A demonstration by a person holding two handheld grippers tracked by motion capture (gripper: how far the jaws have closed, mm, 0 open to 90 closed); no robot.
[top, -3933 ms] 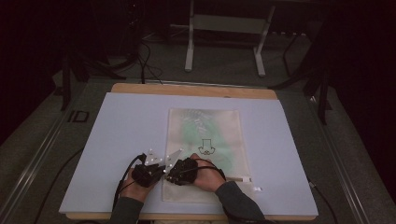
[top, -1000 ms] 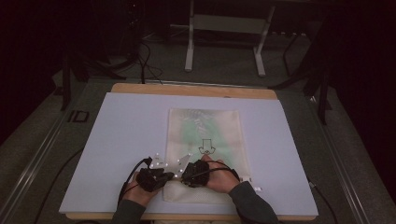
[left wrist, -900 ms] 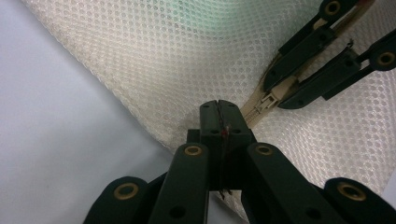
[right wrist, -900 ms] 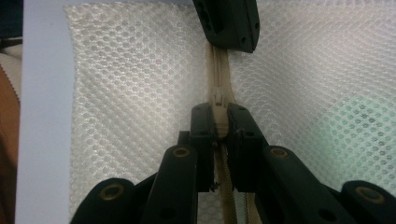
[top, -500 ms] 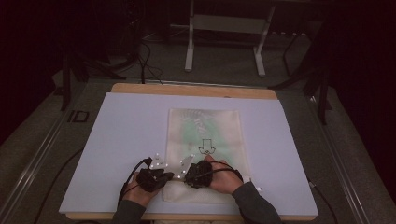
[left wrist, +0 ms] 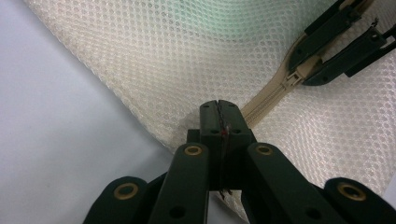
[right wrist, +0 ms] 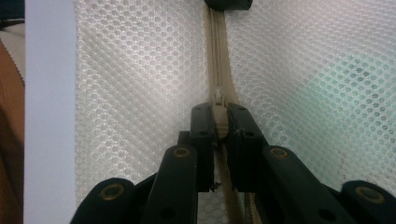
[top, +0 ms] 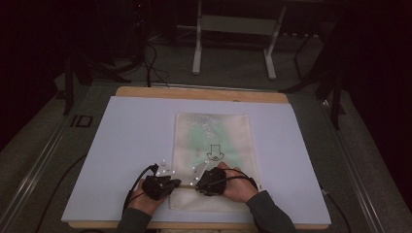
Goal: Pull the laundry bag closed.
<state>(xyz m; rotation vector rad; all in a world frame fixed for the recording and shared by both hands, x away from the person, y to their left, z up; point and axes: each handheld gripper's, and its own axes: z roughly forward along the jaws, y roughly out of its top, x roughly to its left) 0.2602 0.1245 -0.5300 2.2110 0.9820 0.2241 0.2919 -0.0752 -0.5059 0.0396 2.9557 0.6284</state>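
Observation:
A cream mesh bag [top: 214, 141] lies flat on the white board [top: 121, 145], with something pale green showing through it. Its beige zipper [left wrist: 267, 99] runs across the near end. My left gripper [left wrist: 219, 112] is shut on the bag's edge at the end of the zipper [right wrist: 215, 56]. My right gripper [right wrist: 218, 119] is shut on the zipper pull [right wrist: 218, 100], a short way along the track. In the high view the left gripper [top: 178, 184] and the right gripper [top: 195, 183] point at each other over the bag's near left corner. The right gripper's jaws also appear at the upper right of the left gripper view.
A black arrow mark [top: 214, 153] sits on the bag just beyond my right hand. The board lies on a wooden table [top: 199, 92] whose near edge is close under both forearms. A metal stand [top: 233, 43] is on the floor beyond the table.
Both hands have shifted slightly to the right since the earliest frame. Over the last second the right gripper has edged a little farther right along the zipper; the left has held still.

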